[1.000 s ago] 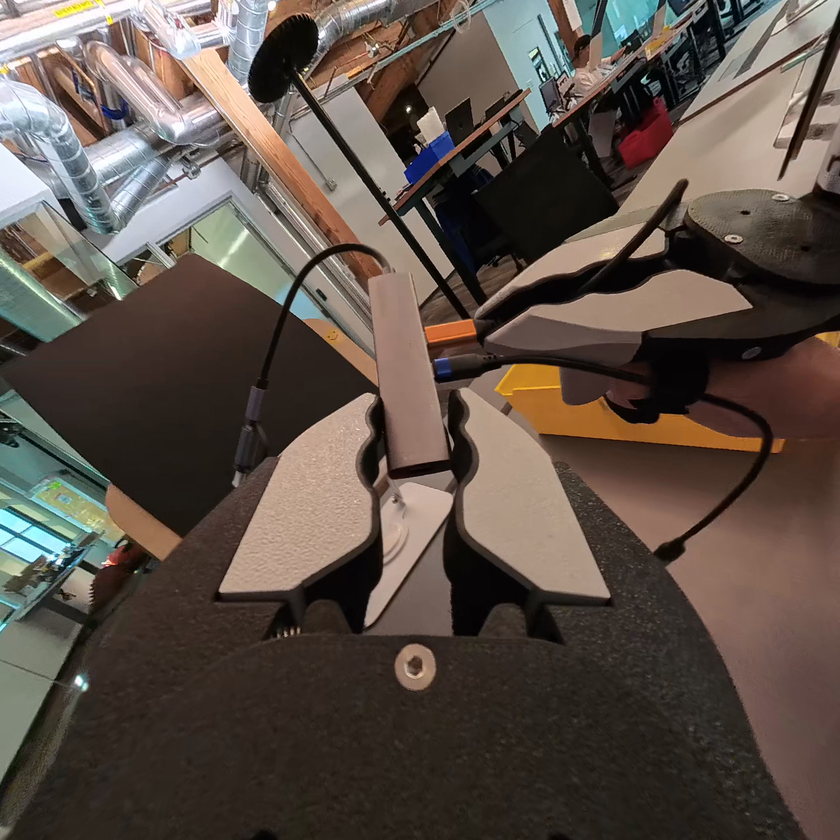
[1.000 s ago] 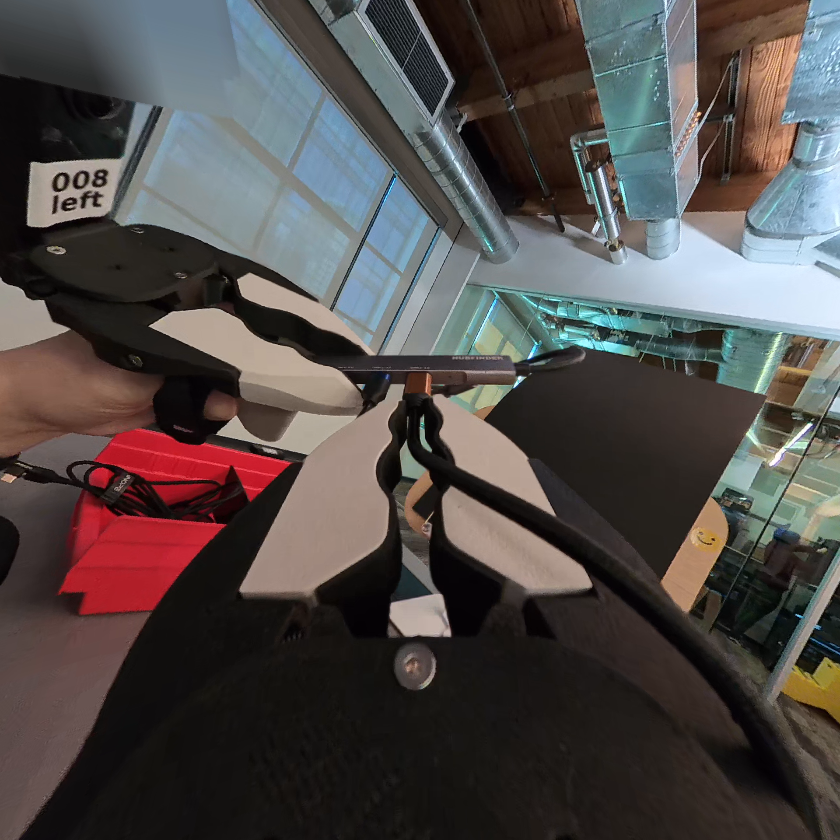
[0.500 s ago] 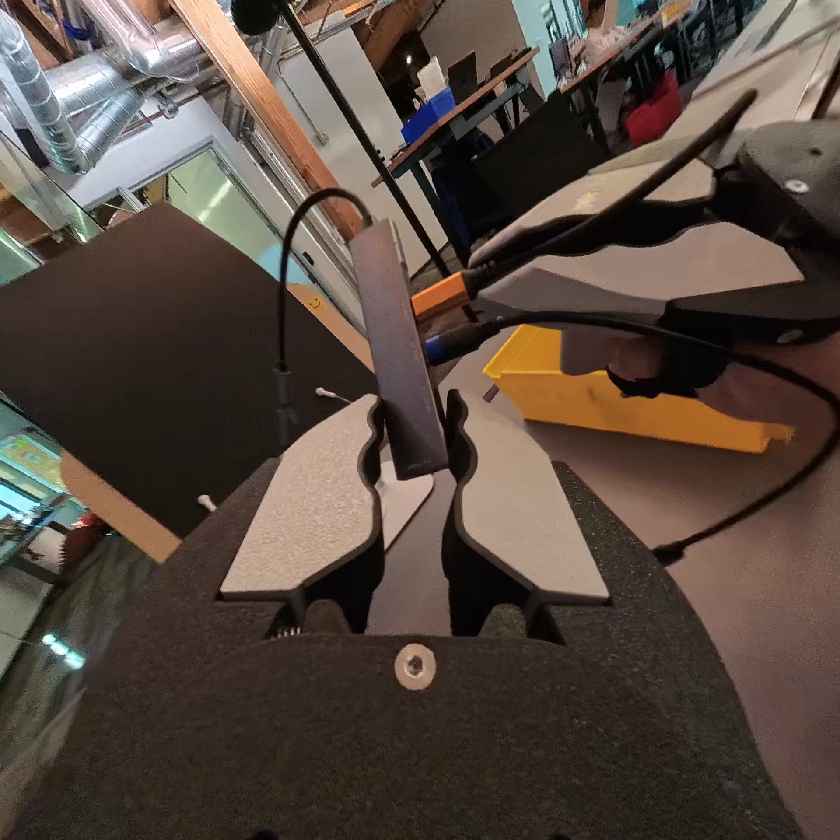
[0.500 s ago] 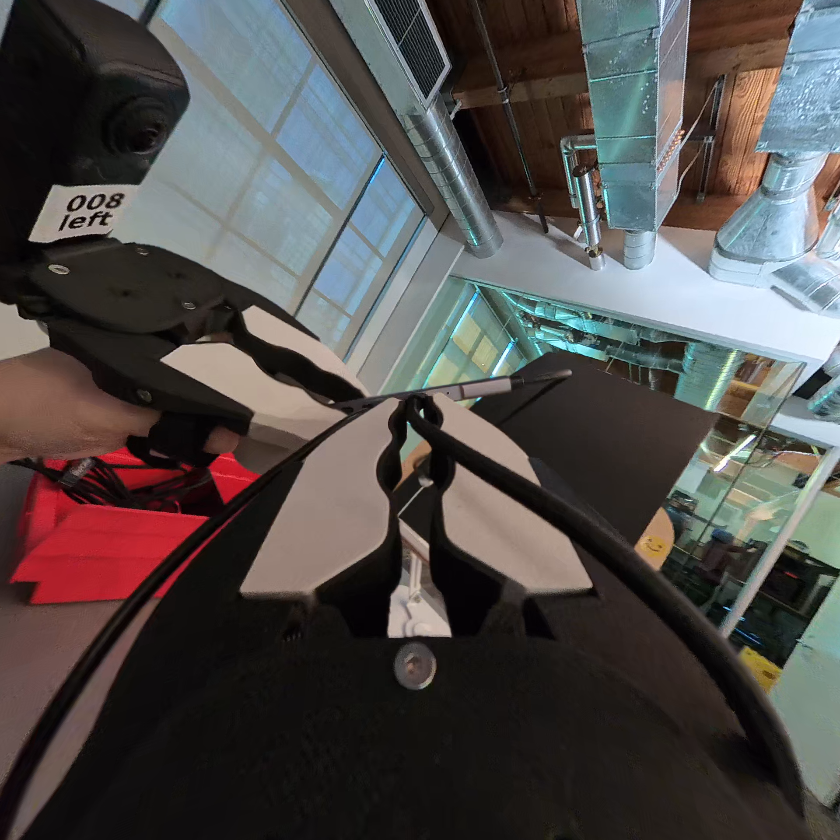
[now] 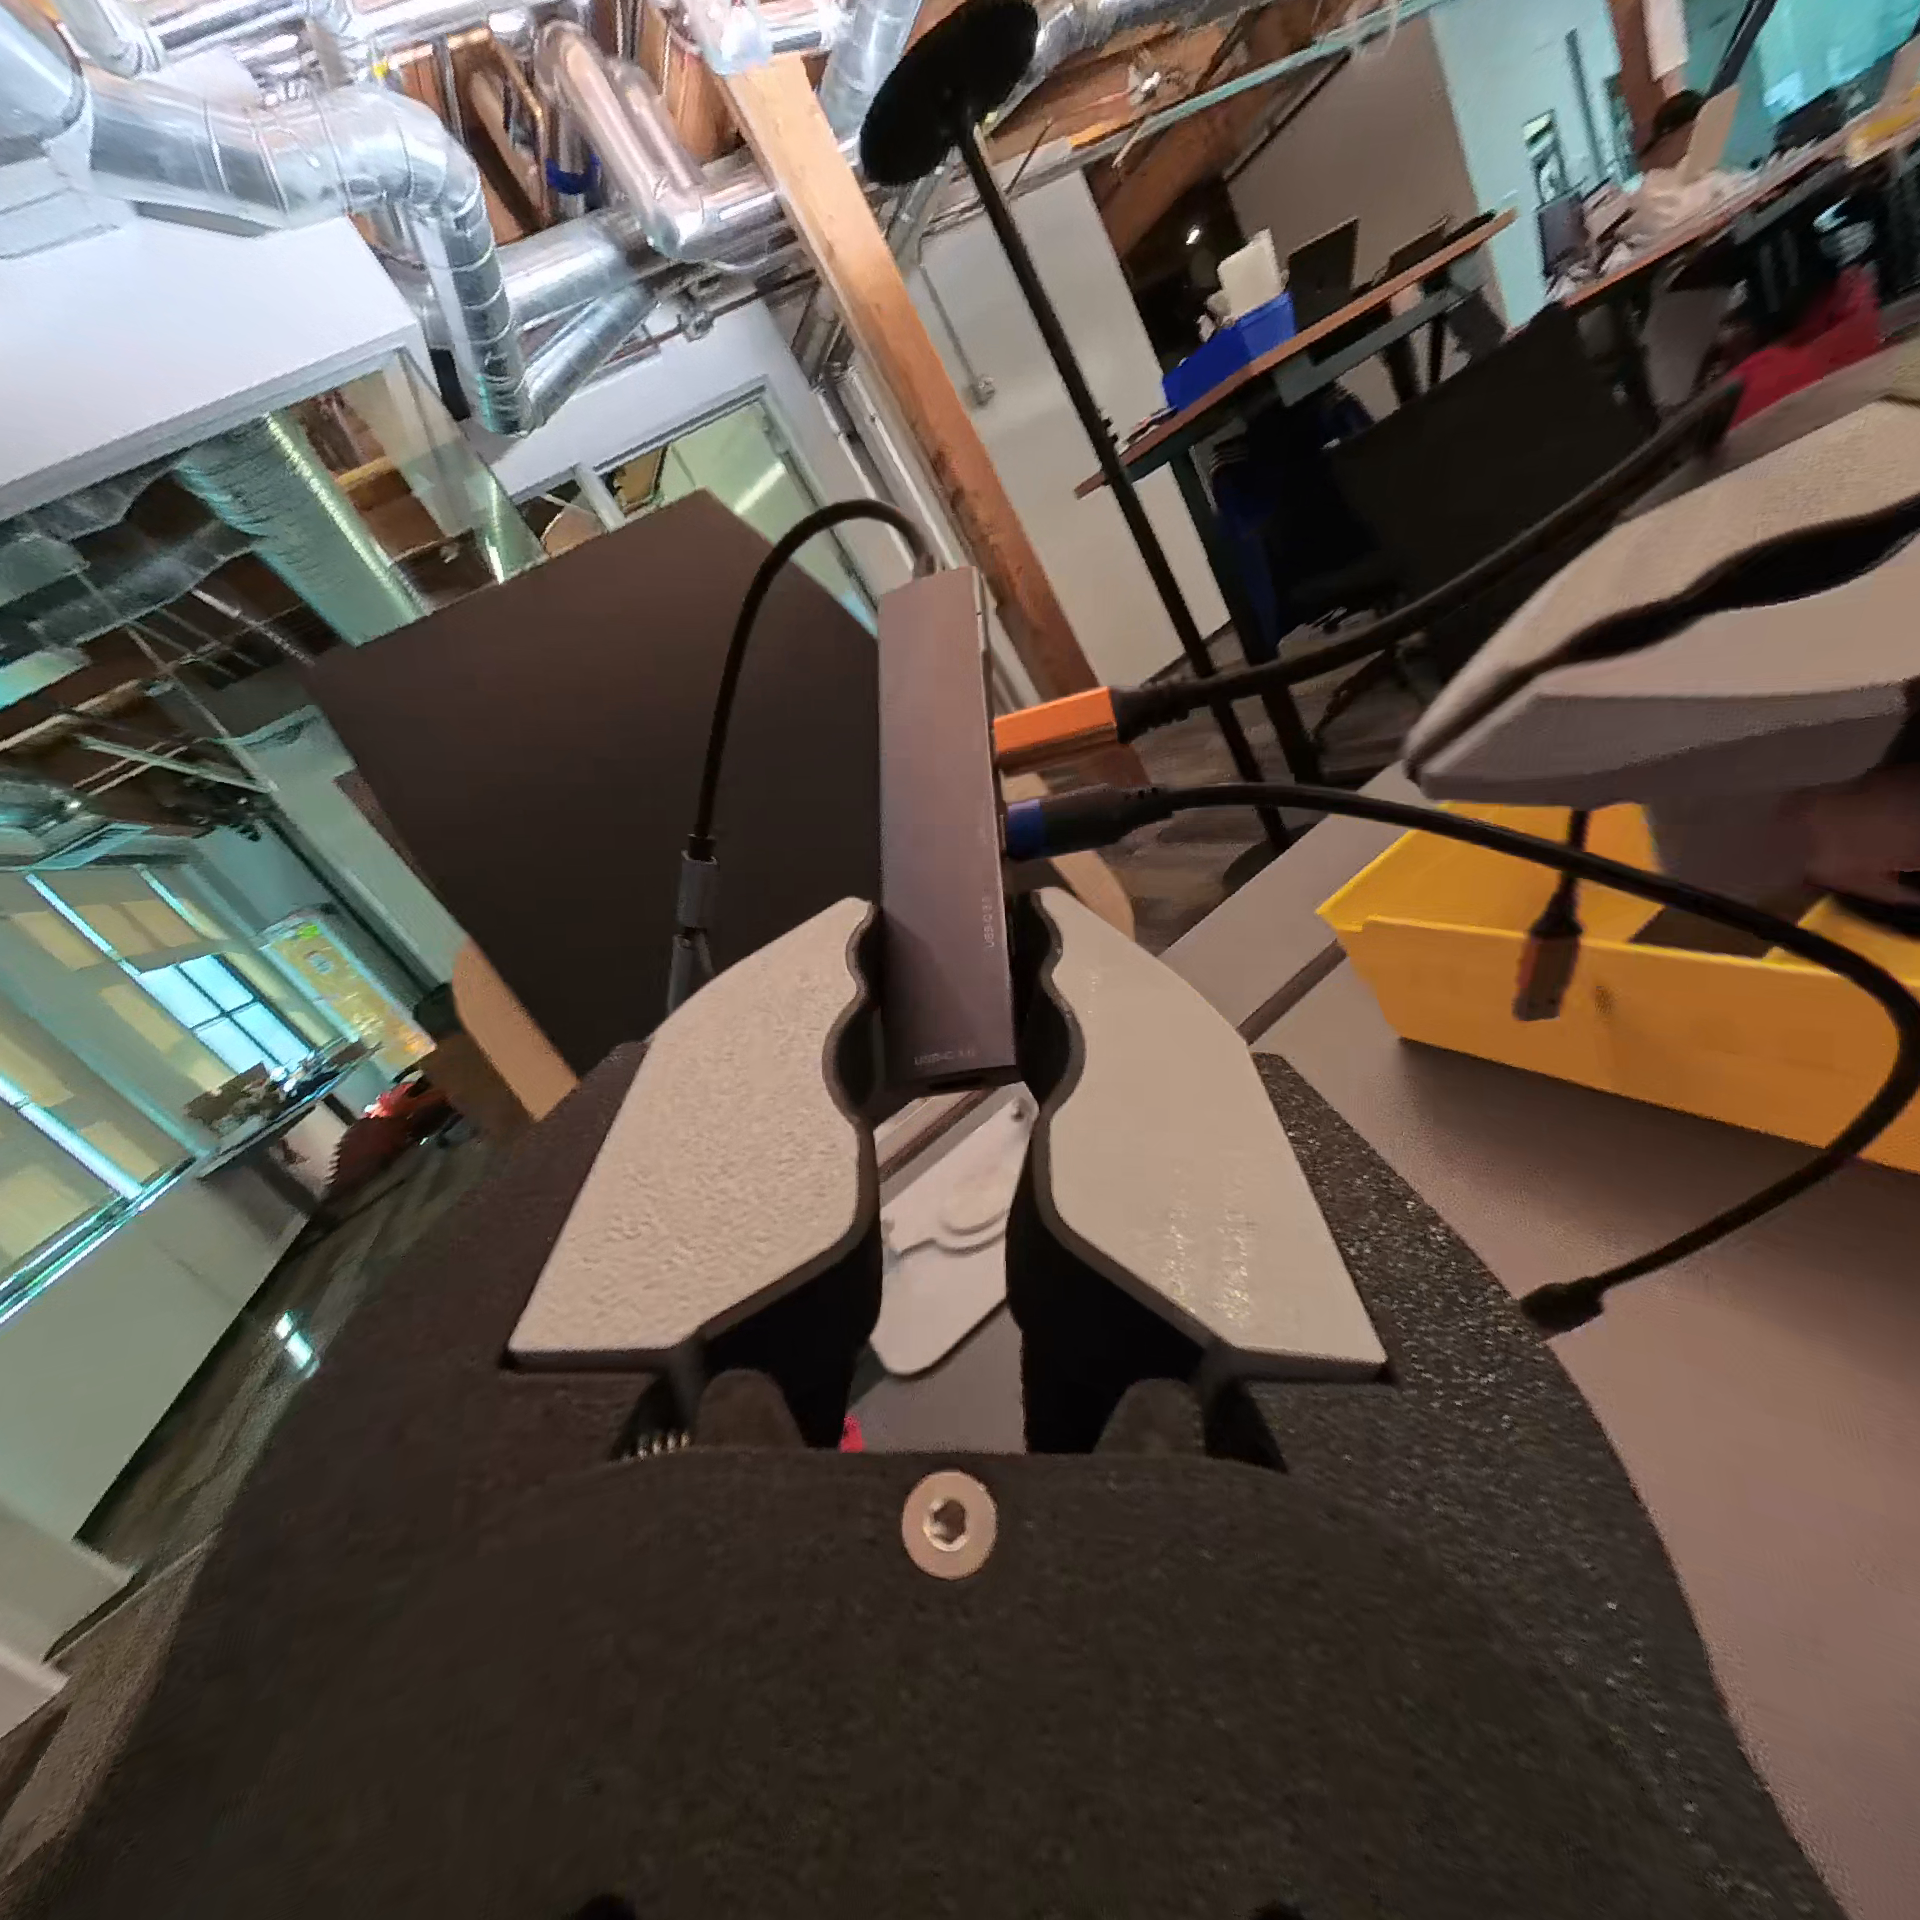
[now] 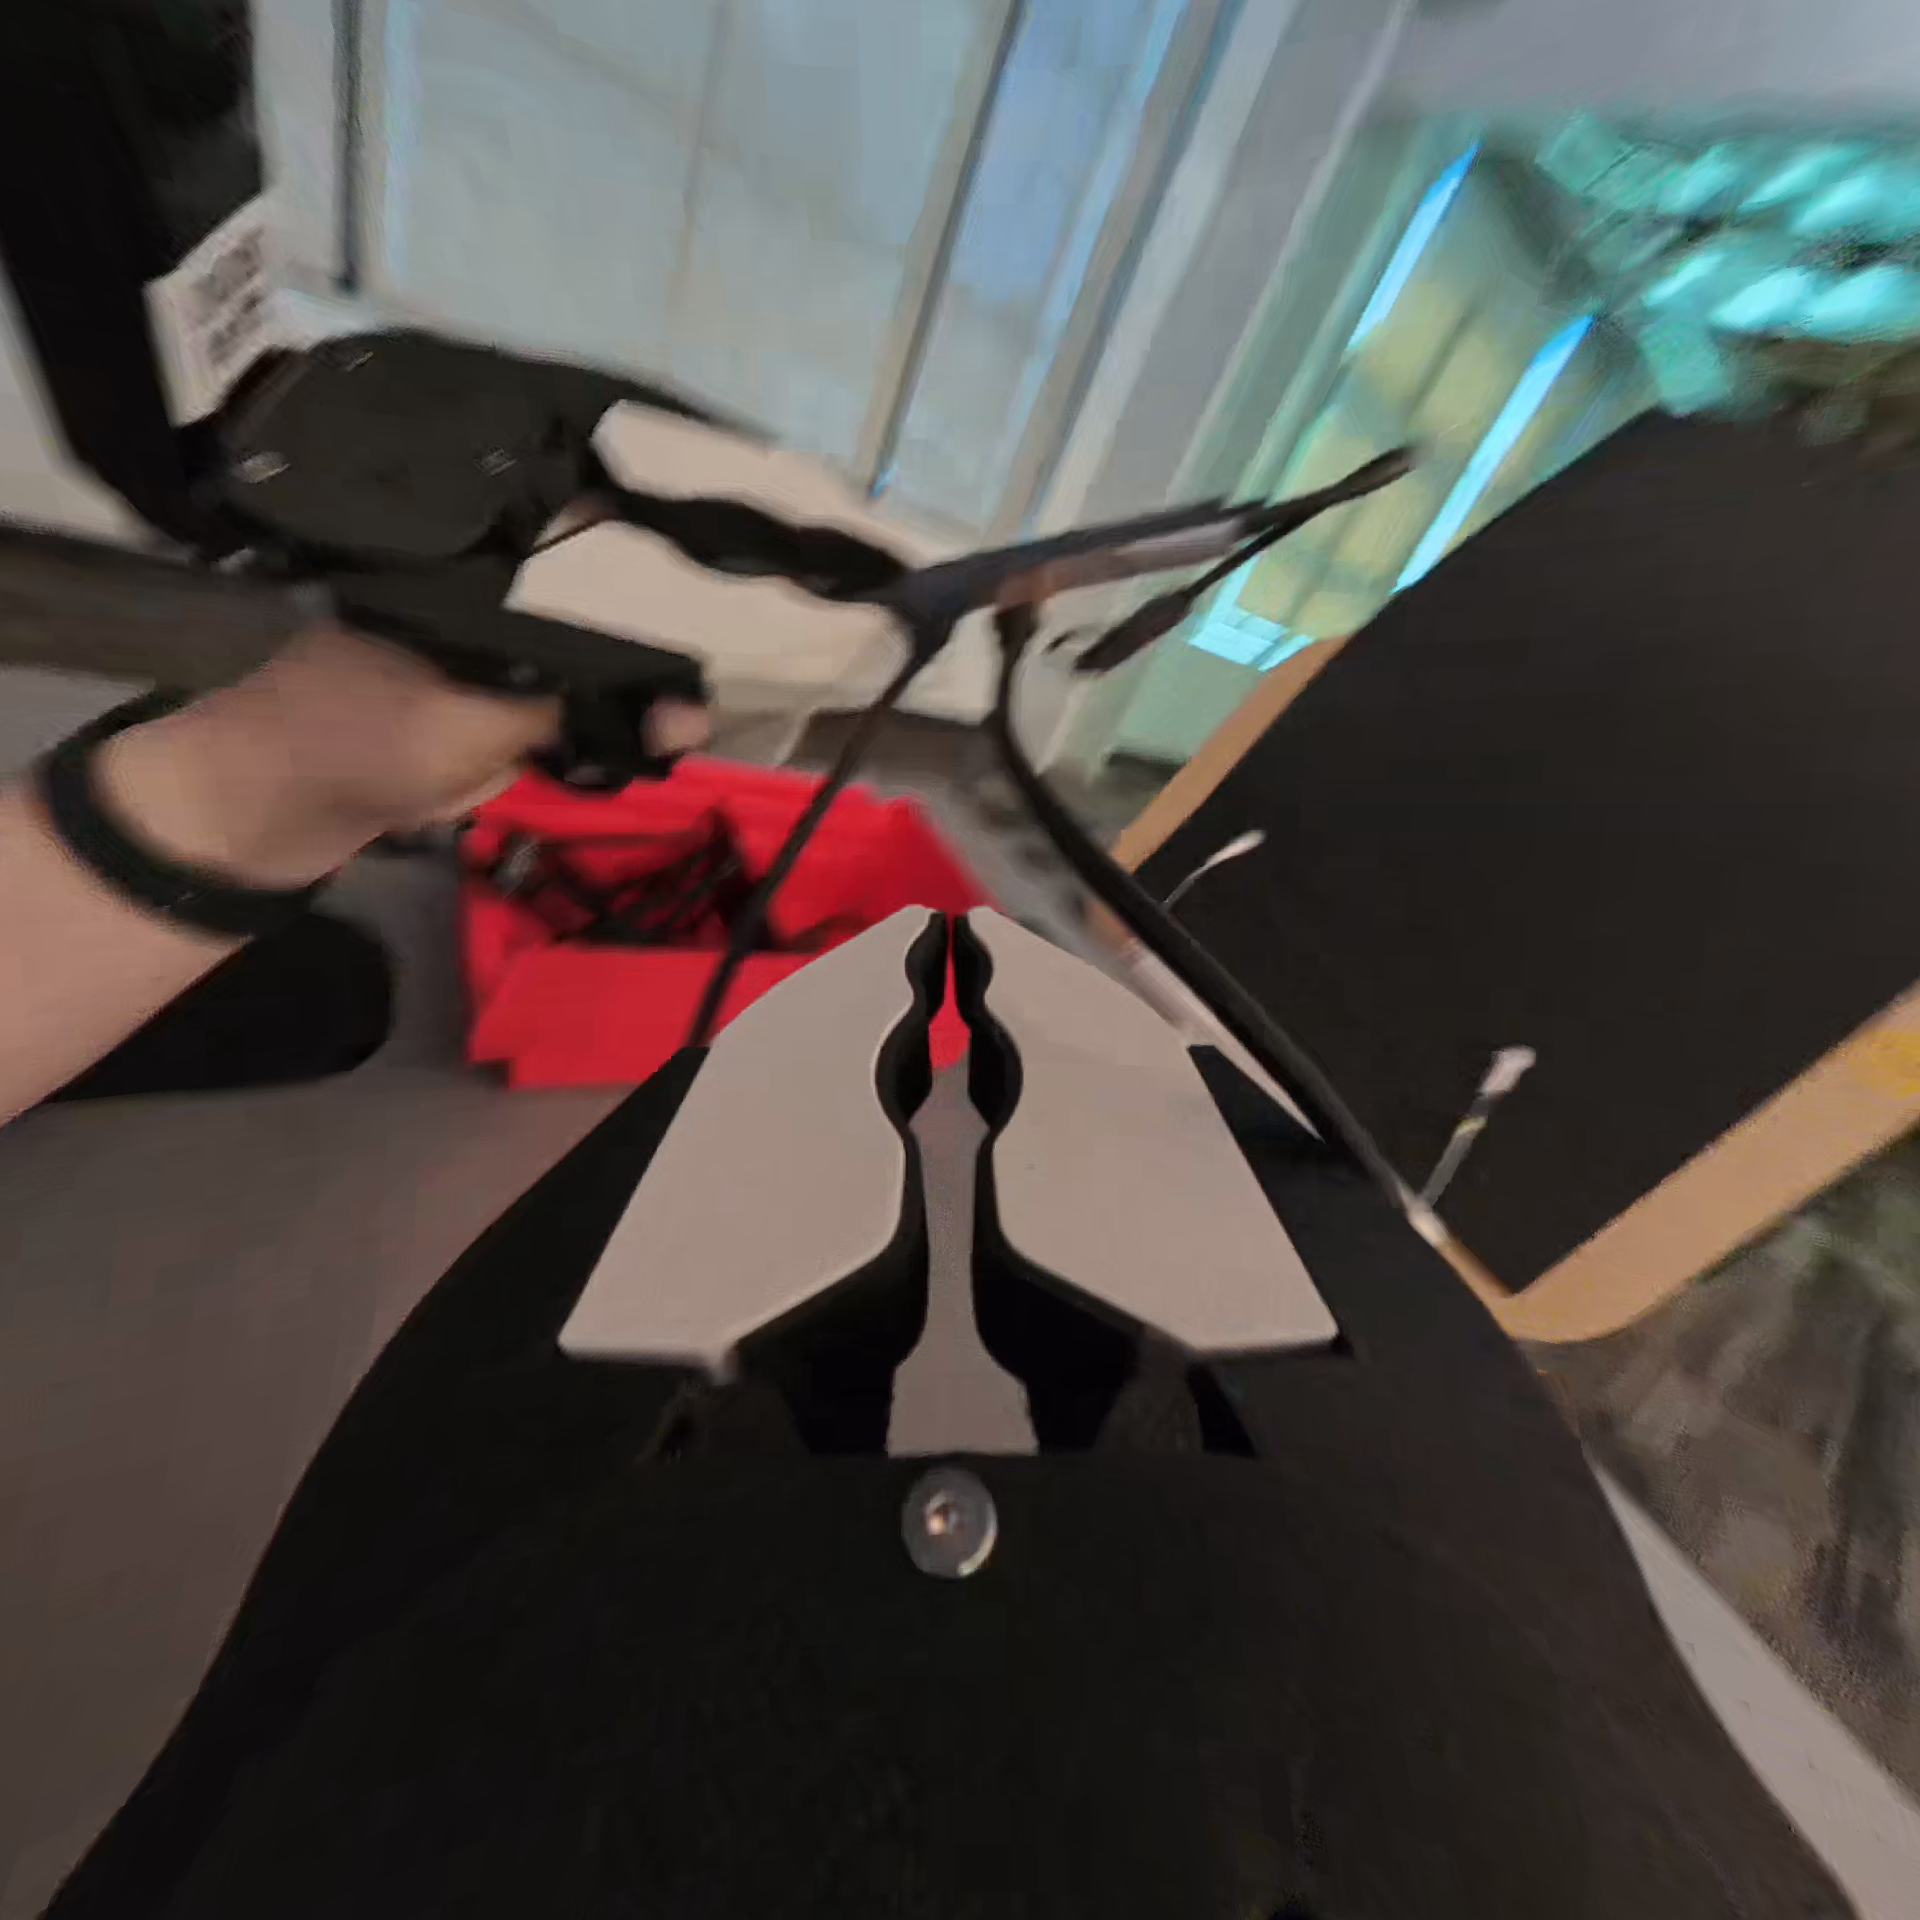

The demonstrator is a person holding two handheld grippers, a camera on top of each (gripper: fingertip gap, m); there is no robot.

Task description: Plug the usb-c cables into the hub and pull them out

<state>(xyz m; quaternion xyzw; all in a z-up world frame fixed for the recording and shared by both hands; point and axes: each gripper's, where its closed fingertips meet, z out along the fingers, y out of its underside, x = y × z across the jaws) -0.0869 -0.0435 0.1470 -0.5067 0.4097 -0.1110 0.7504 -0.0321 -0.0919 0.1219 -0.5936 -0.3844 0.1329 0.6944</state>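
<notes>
My left tongs [image 5: 948, 935] pinch the near end of the hub [image 5: 940, 821] – a slim dark bar held up off the counter [image 5: 1662, 1403] and pointing away from me. From its far end a short black lead [image 5: 727, 665] loops over to the left and hangs down. Two cables are seated in the hub's right edge: the orange plug [image 5: 1055, 719] farther along, the blue-ringed plug [image 5: 1039, 826] nearer my fingertips. Their black cords run off to the right, the blue one's cord arcing down to the counter in front of the yellow bin [image 5: 1621, 997]. My right tongs [image 6: 951, 925] are drawn back from the hub – fingers pressed almost together, gripping nothing; that view is blurred. Beyond them sits the red bin [image 6: 623, 997], with the two cords hanging down from the hub above
</notes>
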